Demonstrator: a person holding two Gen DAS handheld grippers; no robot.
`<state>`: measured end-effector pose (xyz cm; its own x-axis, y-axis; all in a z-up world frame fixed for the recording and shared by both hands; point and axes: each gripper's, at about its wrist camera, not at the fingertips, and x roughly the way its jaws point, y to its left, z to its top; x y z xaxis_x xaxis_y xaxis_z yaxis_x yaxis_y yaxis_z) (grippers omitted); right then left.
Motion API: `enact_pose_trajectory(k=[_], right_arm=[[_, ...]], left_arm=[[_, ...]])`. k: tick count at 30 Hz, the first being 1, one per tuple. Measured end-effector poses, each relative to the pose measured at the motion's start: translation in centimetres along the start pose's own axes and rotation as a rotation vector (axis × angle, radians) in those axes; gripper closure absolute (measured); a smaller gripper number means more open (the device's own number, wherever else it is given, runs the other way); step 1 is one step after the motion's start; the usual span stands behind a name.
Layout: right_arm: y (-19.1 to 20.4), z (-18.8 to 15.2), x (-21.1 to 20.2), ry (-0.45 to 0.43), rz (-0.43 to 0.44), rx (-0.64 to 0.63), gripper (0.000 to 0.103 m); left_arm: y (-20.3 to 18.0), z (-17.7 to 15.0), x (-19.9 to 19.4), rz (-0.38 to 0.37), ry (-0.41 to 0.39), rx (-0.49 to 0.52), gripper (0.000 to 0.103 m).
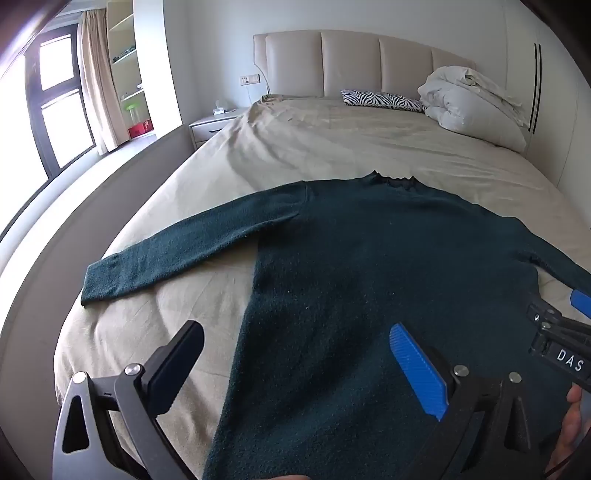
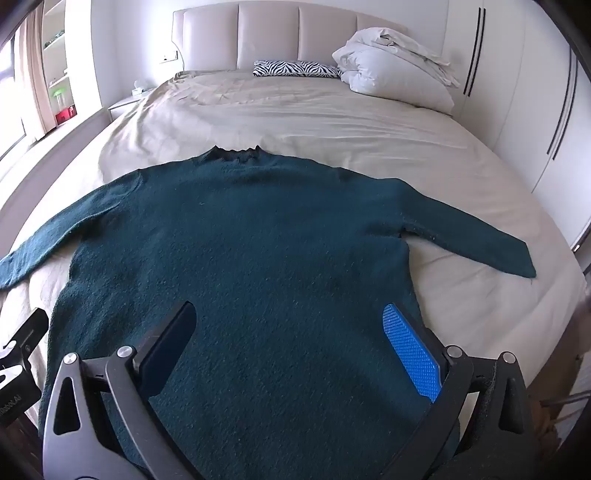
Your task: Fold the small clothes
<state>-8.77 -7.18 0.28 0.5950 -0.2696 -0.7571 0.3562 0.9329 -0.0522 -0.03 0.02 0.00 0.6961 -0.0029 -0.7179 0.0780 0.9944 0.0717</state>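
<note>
A dark teal knit sweater (image 1: 369, 258) lies flat on the beige bed, collar toward the headboard and both sleeves spread out. My left gripper (image 1: 299, 354) hovers wide open over the sweater's lower left side, one finger over the sheet, the blue-padded one over the knit. In the right wrist view the same sweater (image 2: 258, 251) fills the middle. My right gripper (image 2: 291, 336) stands wide open above its lower body, holding nothing. The right gripper's tip (image 1: 561, 317) shows at the right edge of the left wrist view.
The beige bedsheet (image 2: 295, 110) stretches to a padded headboard (image 2: 269, 33). A zebra-print pillow (image 2: 295, 68) and a bundled white duvet (image 2: 395, 70) lie at the head. A nightstand (image 1: 214, 123), shelves and a window stand on the left, white wardrobe doors (image 2: 517, 110) on the right.
</note>
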Motion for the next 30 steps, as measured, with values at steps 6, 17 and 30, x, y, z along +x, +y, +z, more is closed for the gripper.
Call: enact_pose_trajectory(k=[6,17,30], right_arm=[[0.5,-0.3,-0.2,0.007,0.003,-0.005,0.0],[0.2,-0.7,0.4,0.032,0.015,-0.001,0.0],[0.5,-0.8,0.6,0.032,0.016,-0.002,0.0]], left_arm=[[-0.1,-0.1,0.0,0.001,0.007,-0.002,0.0],[0.7,-0.4,0.1,0.0,0.01,-0.023,0.0],[0.7,-0.4,0.2,-0.001,0.013,-0.024,0.0]])
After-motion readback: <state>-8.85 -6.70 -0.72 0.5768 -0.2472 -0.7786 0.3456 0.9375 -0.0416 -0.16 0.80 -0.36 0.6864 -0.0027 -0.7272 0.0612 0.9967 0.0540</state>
